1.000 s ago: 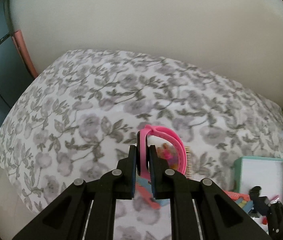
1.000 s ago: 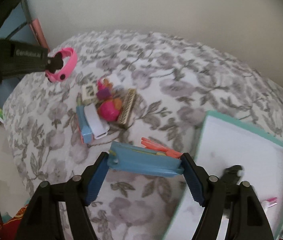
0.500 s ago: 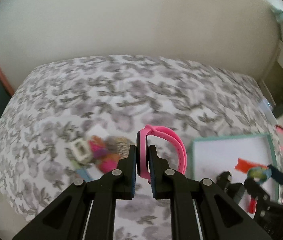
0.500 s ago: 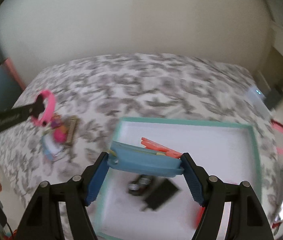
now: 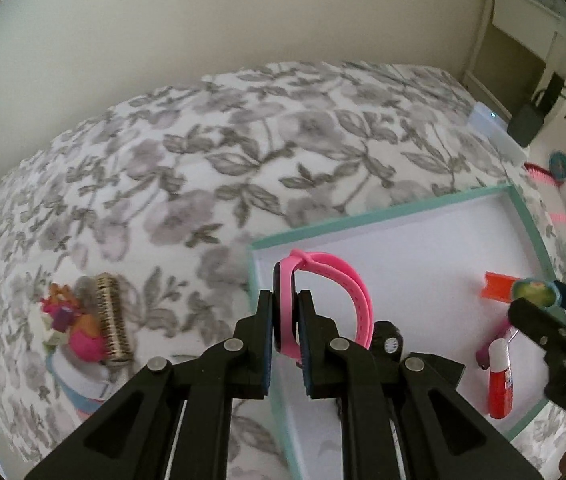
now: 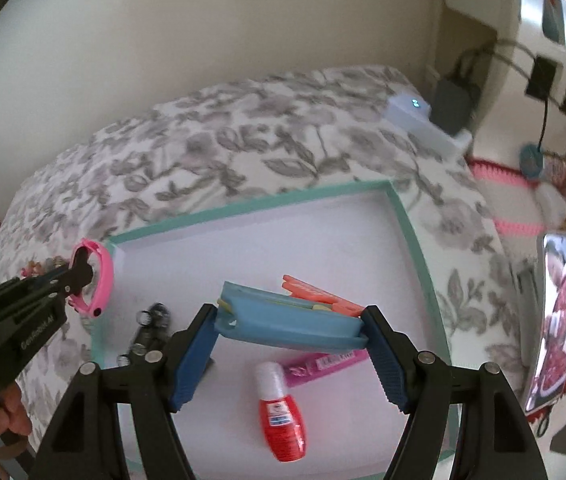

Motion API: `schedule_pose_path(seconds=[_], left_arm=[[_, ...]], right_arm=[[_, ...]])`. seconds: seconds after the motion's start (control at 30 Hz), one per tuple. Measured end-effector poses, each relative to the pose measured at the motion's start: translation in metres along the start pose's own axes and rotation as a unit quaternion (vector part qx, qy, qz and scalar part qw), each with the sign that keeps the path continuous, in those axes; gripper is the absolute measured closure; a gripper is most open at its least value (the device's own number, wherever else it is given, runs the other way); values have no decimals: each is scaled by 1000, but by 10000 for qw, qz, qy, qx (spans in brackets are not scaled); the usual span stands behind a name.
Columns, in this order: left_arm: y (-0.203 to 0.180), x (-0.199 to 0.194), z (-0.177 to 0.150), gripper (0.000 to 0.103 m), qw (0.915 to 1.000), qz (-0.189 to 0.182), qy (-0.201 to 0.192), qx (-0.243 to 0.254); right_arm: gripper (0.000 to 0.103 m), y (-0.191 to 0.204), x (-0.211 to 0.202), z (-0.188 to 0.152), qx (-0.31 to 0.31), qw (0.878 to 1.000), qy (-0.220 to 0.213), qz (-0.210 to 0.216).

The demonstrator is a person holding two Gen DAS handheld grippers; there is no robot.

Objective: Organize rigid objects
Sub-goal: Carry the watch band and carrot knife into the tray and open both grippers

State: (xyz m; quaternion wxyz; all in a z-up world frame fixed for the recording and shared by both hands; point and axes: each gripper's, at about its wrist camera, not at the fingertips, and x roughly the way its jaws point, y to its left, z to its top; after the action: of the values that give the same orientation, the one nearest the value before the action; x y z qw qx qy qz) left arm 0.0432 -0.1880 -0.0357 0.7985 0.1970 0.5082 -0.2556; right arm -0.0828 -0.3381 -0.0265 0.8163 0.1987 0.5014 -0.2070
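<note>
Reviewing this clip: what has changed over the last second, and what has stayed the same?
Both grippers swung from over the toy pile on the floral bedspread to the teal-rimmed tray. The left gripper now holds the pink watch at the tray's near corner; the right gripper holds the blue case above the red bottle. Both grips are unchanged; nothing released.

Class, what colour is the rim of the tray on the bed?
Teal green, around a white inside; the tray rim shows best in the right wrist view.
</note>
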Motion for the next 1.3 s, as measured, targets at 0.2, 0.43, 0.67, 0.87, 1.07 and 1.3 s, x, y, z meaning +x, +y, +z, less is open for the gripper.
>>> schedule_pose_path(seconds=[0.2, 0.43, 0.67, 0.87, 1.07, 1.3], left_arm=[[-14, 25, -6, 91, 9995, -32, 295, 100], [-15, 36, -9, 90, 9988, -85, 478, 35], [-13, 40, -12, 88, 9981, -186, 569, -136], [-7, 34, -6, 69, 9982, -240, 512, -182], [5, 13, 2, 67, 9986, -296, 292, -335], [27, -5, 5, 53, 9985, -67, 90, -544]], right_arm=[[28, -5, 21, -4, 51, 9997, 237, -5], [28, -4, 33, -9, -28, 9992, 386, -84], [27, 6, 37, -11, -275, 9986, 406, -204], [26, 13, 29, -9, -353, 9988, 243, -242], [25, 26, 17, -4, -402, 9989, 86, -240], [25, 46, 4, 1, -502, 9986, -116, -127]])
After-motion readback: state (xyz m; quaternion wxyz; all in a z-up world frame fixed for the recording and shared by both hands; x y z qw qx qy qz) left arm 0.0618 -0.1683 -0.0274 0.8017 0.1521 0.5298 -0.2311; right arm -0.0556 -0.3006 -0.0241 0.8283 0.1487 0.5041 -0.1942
